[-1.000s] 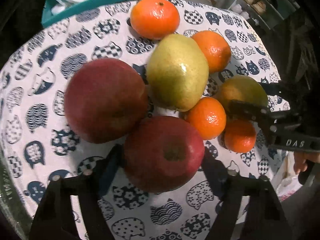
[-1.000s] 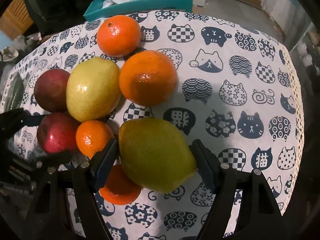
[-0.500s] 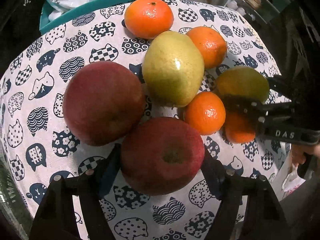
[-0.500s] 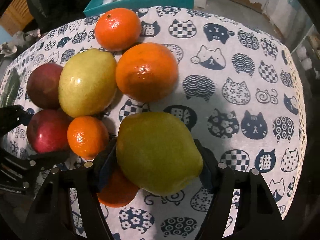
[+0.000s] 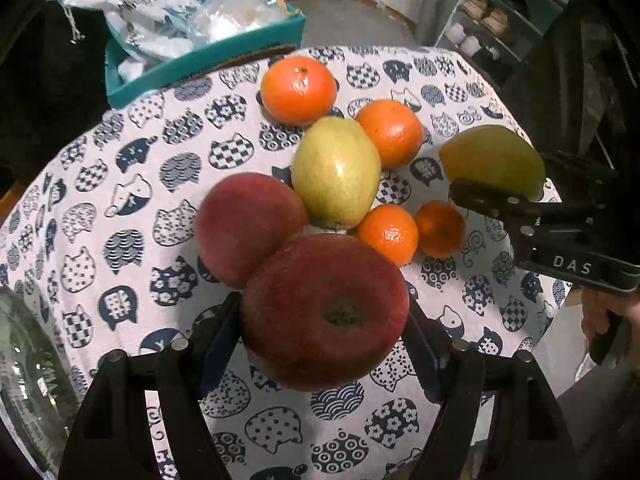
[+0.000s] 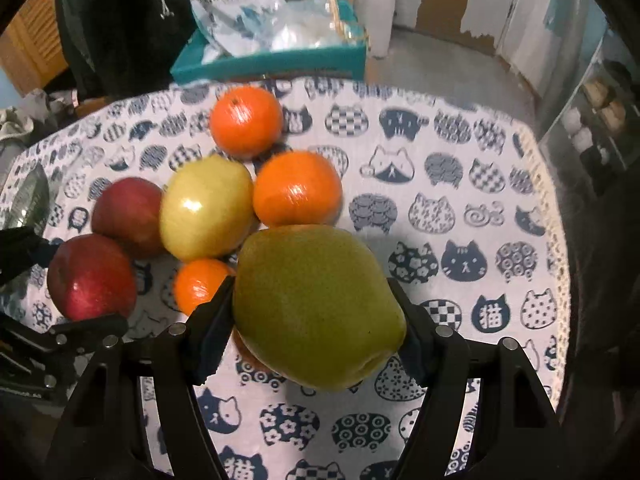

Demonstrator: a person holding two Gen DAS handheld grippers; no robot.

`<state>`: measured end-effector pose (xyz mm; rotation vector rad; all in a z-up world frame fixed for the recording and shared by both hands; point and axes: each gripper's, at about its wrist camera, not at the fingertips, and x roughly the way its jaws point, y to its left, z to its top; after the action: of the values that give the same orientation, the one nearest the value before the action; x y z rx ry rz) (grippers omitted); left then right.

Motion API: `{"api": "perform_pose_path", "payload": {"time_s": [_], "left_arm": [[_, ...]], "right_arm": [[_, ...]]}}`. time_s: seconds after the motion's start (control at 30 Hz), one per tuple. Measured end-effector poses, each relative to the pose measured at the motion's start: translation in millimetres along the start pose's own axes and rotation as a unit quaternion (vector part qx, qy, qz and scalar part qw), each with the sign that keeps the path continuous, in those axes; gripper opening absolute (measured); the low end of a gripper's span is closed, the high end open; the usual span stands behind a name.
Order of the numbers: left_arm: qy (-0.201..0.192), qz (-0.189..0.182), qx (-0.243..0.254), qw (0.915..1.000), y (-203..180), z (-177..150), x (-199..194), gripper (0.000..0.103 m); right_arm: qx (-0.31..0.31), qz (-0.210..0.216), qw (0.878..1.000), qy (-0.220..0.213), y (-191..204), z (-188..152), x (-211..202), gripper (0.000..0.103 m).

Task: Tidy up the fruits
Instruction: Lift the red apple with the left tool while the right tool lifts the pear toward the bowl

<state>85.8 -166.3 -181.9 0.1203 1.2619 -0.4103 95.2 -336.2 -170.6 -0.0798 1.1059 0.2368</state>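
My left gripper [image 5: 324, 320] is shut on a red apple [image 5: 326, 312] and holds it above the cat-print tablecloth [image 5: 120, 208]. My right gripper [image 6: 316, 308] is shut on a green pear [image 6: 316, 304], lifted off the cloth; it also shows in the left wrist view [image 5: 494, 162]. On the cloth lie a second red apple [image 5: 250, 228], a yellow-green pear [image 5: 336, 172], two large oranges [image 5: 298, 90] [image 5: 390, 132] and two small mandarins [image 5: 387, 233] [image 5: 440, 228].
A teal box [image 5: 208, 60] with plastic bags stands behind the table. A glass bowl's rim [image 5: 24, 360] shows at the lower left. A shelf unit [image 5: 500, 12] stands at the far right. The table edge [image 6: 556, 240] runs along the right.
Both grippers have risen and pulled back with their fruit: the apple and the green pear are lifted off the cloth, and the small mandarin under the pear is uncovered.
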Motion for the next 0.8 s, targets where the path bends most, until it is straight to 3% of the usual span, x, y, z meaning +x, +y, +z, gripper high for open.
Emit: {"api": "perform_pose_path", "payload": {"time_s": [0.8], "left_arm": [[-0.114,0.033,-0.011,0.9929,20,-11,-104,0.077]], "right_arm": [[0.001,0.019,0.992,-0.126,58,28,-84,0.072]]}}
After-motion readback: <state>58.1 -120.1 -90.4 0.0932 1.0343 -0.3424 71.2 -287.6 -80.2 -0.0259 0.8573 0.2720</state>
